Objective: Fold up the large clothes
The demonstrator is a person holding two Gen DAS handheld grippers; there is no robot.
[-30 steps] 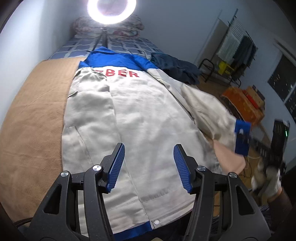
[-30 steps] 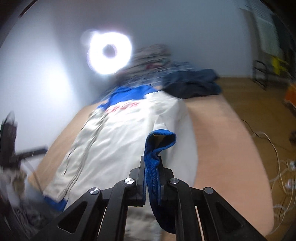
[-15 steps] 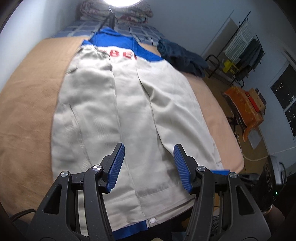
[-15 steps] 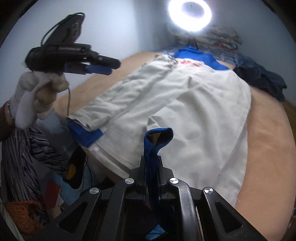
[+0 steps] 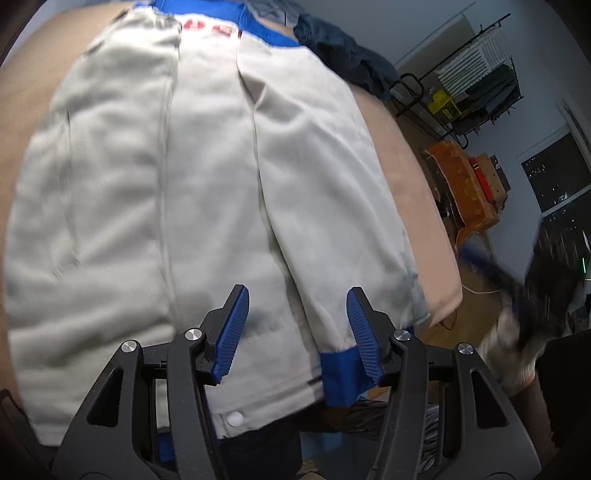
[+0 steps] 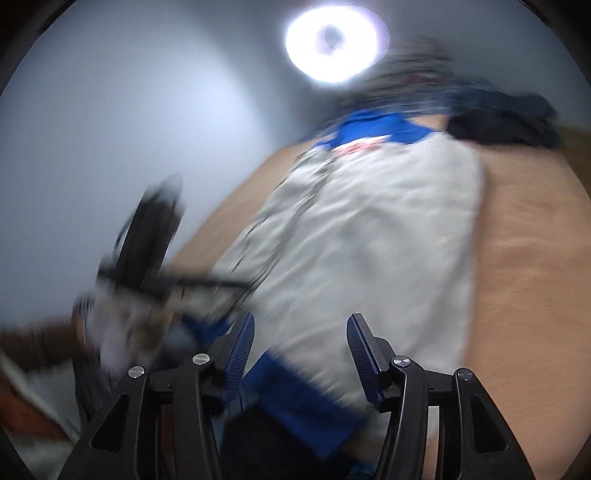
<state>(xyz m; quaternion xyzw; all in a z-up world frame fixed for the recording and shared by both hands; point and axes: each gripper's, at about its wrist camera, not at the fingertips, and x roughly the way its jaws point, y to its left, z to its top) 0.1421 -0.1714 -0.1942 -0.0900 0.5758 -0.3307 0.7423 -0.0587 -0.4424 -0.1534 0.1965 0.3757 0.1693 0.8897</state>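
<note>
Left tongs [image 5: 295,325]: blue pads apart, nothing between them, hovering low over the hem end of the jacket [image 5: 207,177]. Right tongs [image 6: 300,350]: pads likewise apart and empty, above the same hem from the other side (this view is heavily motion-blurred).

Jacket: pale grey with blue trim, lying flat and lengthwise on the bed [image 5: 413,177], which has a tan cover. Both sleeves are folded in over the body, running side by side toward the hem. A blue cuff [image 5: 338,373] lies at the near edge just beside the left tongs' right pad; a white snap [image 5: 235,418] shows on the hem below. Red lettering [image 5: 210,29] sits under the blue collar band at the far end, partly covered by the sleeves.

Beyond the collar: a dark blue garment [image 5: 343,51] heaped on the bed, touching the jacket's far corner. A ring light [image 6: 332,46] glows against the wall. Off the bed to the right stand a drying rack [image 5: 476,74] and an orange piece of furniture [image 5: 461,184].
</note>
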